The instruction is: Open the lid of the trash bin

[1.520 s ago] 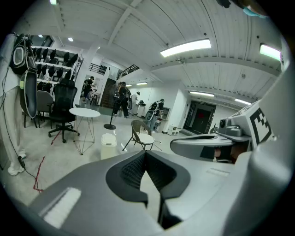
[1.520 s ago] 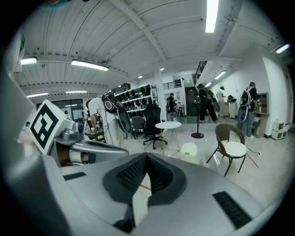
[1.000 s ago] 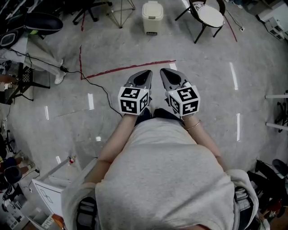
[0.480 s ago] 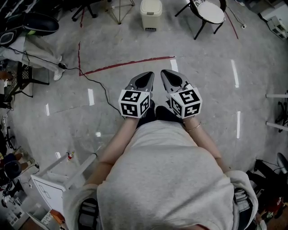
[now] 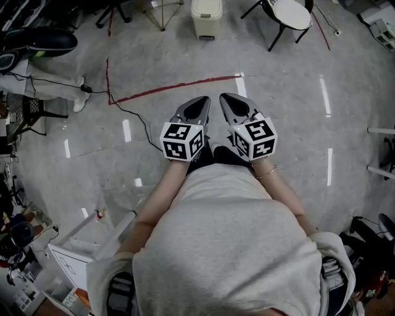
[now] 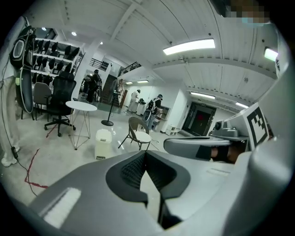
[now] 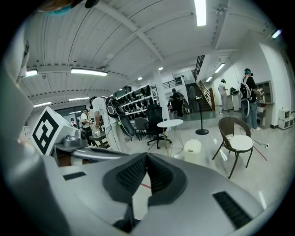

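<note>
I hold the left gripper and the right gripper side by side near my chest, both pressed together on nothing, presumably because nothing is within reach yet. The trash bin stands well off at twelve o'clock, seemingly closed. The head view's top edge cuts off its far side.

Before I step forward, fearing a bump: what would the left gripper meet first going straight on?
Nothing near: bare floor ahead of the left gripper. Far off, its line seems to reach the chair right of the trash bin.
</note>
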Available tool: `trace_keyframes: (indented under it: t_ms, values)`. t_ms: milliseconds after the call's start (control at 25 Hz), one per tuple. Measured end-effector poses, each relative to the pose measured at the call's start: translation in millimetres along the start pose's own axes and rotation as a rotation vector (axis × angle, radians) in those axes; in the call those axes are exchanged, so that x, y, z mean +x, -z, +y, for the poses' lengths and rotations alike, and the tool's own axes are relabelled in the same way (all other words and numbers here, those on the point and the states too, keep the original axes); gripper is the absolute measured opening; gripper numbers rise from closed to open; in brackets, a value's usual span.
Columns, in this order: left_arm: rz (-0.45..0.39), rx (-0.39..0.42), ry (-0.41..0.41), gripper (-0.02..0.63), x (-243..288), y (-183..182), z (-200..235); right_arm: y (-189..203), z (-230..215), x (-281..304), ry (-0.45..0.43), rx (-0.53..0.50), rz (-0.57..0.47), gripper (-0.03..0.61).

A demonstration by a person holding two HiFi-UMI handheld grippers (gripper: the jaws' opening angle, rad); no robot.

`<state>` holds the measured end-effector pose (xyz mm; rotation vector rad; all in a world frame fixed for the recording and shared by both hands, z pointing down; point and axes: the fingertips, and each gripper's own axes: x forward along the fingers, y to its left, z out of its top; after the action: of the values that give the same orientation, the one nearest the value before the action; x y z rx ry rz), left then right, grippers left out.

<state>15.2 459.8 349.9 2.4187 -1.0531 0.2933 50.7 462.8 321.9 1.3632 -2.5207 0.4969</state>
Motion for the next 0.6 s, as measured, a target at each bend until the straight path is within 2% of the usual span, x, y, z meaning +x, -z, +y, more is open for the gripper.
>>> trace_keyframes:
  t_ms: [200, 600]
  values:
    - [-0.007, 0.014, 0.009, 0.008, 39.9, -28.2, 38.3, -16.7, -31.5, 41.6, 0.028, 0.004, -0.009, 0.008]
    - [-0.017, 0.055, 0.067, 0.007, 108.6, -122.7, 133.9, -84.2, -79.8, 153.2, 0.108, -0.003, -0.031, 0.008]
